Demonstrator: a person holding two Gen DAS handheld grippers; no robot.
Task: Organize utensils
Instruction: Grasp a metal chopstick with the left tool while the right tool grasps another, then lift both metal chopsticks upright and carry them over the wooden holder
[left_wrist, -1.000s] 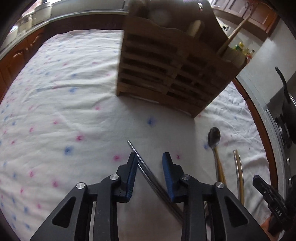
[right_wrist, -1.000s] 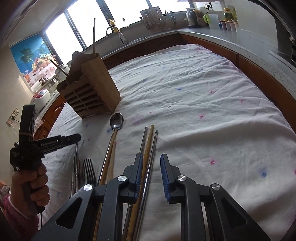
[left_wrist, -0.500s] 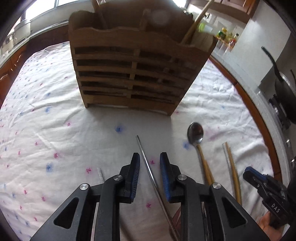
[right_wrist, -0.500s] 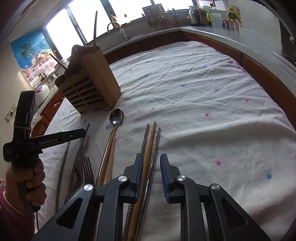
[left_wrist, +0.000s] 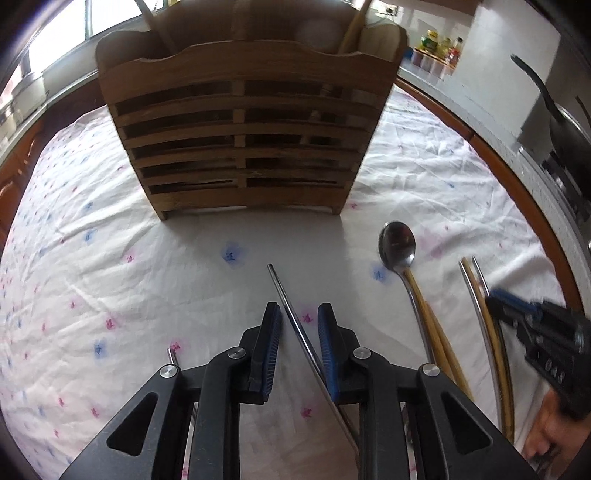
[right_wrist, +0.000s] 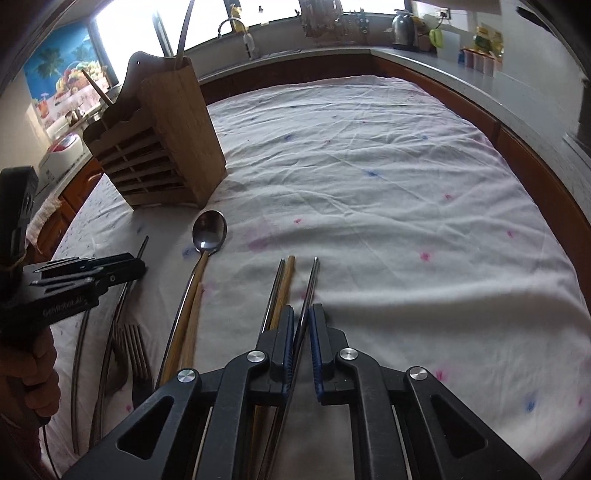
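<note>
Underfoot, so to speak, a white cloth (right_wrist: 369, 184) with small pink and blue marks covers the table, wrinkled and running to a brown wooden edge. Beyond it a grey counter (right_wrist: 443, 70) wraps the room, carrying a kettle (right_wrist: 404, 24), jars and a sink tap under bright windows; a dark pan (left_wrist: 565, 125) sits at the right of the left wrist view.

A slatted wooden utensil holder (left_wrist: 240, 140) stands upright on the cloth with a few handles rising from it; their tops are cut off by the frame. In front of it lie a spoon (right_wrist: 209, 230), wooden chopsticks (right_wrist: 190, 332) beside its handle, forks (right_wrist: 133, 350) and more chopsticks.

The right hand-held gripper (right_wrist: 302, 321) is clamped on a metal chopstick (right_wrist: 312, 280), its jaws having just closed; a wooden chopstick (right_wrist: 286, 280) and a second metal one lie just left of it. The left hand-held gripper (left_wrist: 298, 325) has its jaws narrowly apart around another metal chopstick (left_wrist: 284, 291), which touches the right pad only. The chopsticks' near ends are hidden under the gripper bodies, and the holder's contents are too dark to make out.
</note>
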